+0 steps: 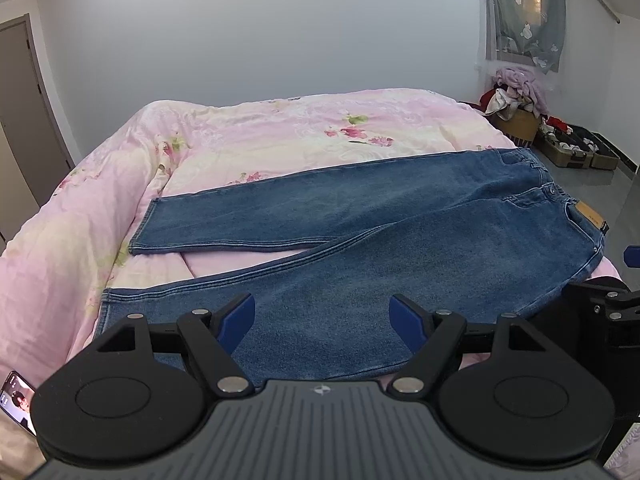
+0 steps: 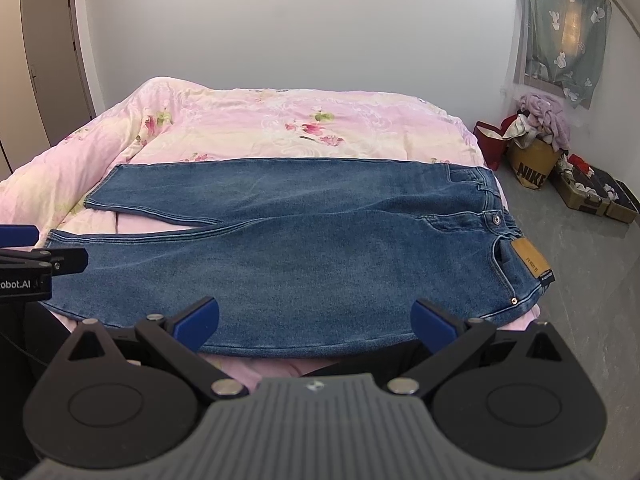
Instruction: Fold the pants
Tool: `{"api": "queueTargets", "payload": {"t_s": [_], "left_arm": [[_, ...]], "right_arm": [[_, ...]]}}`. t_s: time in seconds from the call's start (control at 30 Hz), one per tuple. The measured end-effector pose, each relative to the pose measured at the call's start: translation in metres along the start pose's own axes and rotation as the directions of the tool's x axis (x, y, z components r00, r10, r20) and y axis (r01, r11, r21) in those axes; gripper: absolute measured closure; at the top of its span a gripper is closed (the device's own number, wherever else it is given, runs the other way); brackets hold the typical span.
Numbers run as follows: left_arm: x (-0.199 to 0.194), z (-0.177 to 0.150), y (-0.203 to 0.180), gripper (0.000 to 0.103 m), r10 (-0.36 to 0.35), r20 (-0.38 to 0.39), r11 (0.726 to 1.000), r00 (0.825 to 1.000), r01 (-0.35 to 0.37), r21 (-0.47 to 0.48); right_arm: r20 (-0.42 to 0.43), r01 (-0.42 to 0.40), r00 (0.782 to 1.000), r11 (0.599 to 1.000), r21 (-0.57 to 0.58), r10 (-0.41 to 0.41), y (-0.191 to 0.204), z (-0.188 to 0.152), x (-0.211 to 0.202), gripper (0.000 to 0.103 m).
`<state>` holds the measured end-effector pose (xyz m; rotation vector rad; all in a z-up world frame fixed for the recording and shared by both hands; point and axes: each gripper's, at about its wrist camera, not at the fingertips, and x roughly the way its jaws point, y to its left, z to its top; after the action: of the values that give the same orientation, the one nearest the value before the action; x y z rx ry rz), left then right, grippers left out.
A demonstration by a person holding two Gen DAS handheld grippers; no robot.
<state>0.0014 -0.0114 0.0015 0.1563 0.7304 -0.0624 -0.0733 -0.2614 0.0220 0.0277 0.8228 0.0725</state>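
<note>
Blue jeans (image 2: 280, 248) lie flat along the bed's (image 2: 240, 128) near edge, waistband at its right corner. Left tongs (image 1: 322, 316) and right tongs (image 2: 314, 318) hover released, empty. Only the left view shows a phone (image 1: 16, 400).

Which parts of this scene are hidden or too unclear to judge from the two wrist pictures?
- Near edge of the jeans: left wrist view, covered by the left gripper body.
- Phone screen: left wrist view, cut by the left edge.
- Leather patch lettering: right wrist view, too small to read.
- Right gripper: only a corner shows in the left wrist view, cut by the right edge.
</note>
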Motion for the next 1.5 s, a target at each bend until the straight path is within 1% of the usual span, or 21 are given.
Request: {"api": "queueTargets", "payload": {"t_s": [0.17, 0.4, 0.87, 1.0, 1.03, 1.1, 1.13, 1.2, 1.3, 1.4, 1.5], "left_arm": [[0.001, 0.0, 0.0, 0.014, 0.005, -0.003, 1.0, 1.0, -0.005, -0.001], [0.0, -0.001, 0.001, 0.014, 0.005, -0.008, 1.0, 1.0, -0.005, -0.004], [0.002, -0.003, 0.003, 0.014, 0.004, -0.024, 1.0, 1.0, -0.004, -0.003], [0.009, -0.003, 0.012, 0.014, 0.007, -0.041, 1.0, 0.999, -0.008, -0.029], [0.012, -0.004, 0.015, 0.014, 0.008, -0.053, 0.999, 0.999, -0.01, -0.04], [0.02, -0.006, 0.022, 0.014, 0.013, -0.071, 0.999, 0.997, -0.016, -0.041], [0.023, -0.007, 0.025, 0.016, 0.02, -0.078, 0.999, 0.997, -0.022, -0.029], [0.032, -0.01, 0.031, 0.019, 0.036, -0.093, 0.999, 0.995, -0.036, 0.008], [0.044, -0.015, 0.039, 0.021, 0.043, -0.11, 0.997, 0.993, -0.036, 0.068], [0.055, -0.02, 0.041, 0.02, 0.015, -0.123, 0.988, 0.992, 0.004, 0.152], [0.068, -0.027, 0.033, 0.02, -0.018, -0.13, 0.963, 0.991, 0.052, 0.266]], "right_arm": [[-0.009, 0.006, 1.0, 1.0, 0.0, -0.006, 0.0, -0.001, 0.003, 0.005], [-0.028, -0.004, 1.0, 1.0, 0.022, 0.005, -0.003, -0.003, 0.008, 0.005], [-0.032, -0.001, 0.999, 1.0, 0.023, 0.002, -0.004, -0.005, 0.01, 0.005], [-0.023, -0.001, 1.0, 1.0, 0.019, 0.002, -0.005, -0.006, 0.011, 0.005], [-0.016, -0.012, 1.0, 1.0, 0.018, 0.013, -0.006, -0.008, 0.012, 0.005], [0.002, -0.061, 0.998, 0.998, 0.019, 0.061, -0.009, -0.012, 0.013, 0.005], [0.01, -0.082, 0.997, 0.997, 0.016, 0.082, -0.011, -0.015, 0.015, 0.005], [0.015, -0.097, 0.995, 0.995, -0.005, 0.097, -0.014, -0.017, 0.02, 0.005], [-0.005, -0.066, 0.998, 0.994, -0.082, 0.065, -0.018, -0.016, 0.035, 0.005], [-0.055, -0.052, 0.998, 0.984, -0.172, 0.043, -0.026, -0.012, 0.06, 0.005], [-0.114, -0.058, 0.993, 0.967, -0.247, 0.03, -0.032, -0.008, 0.088, 0.017]]}}
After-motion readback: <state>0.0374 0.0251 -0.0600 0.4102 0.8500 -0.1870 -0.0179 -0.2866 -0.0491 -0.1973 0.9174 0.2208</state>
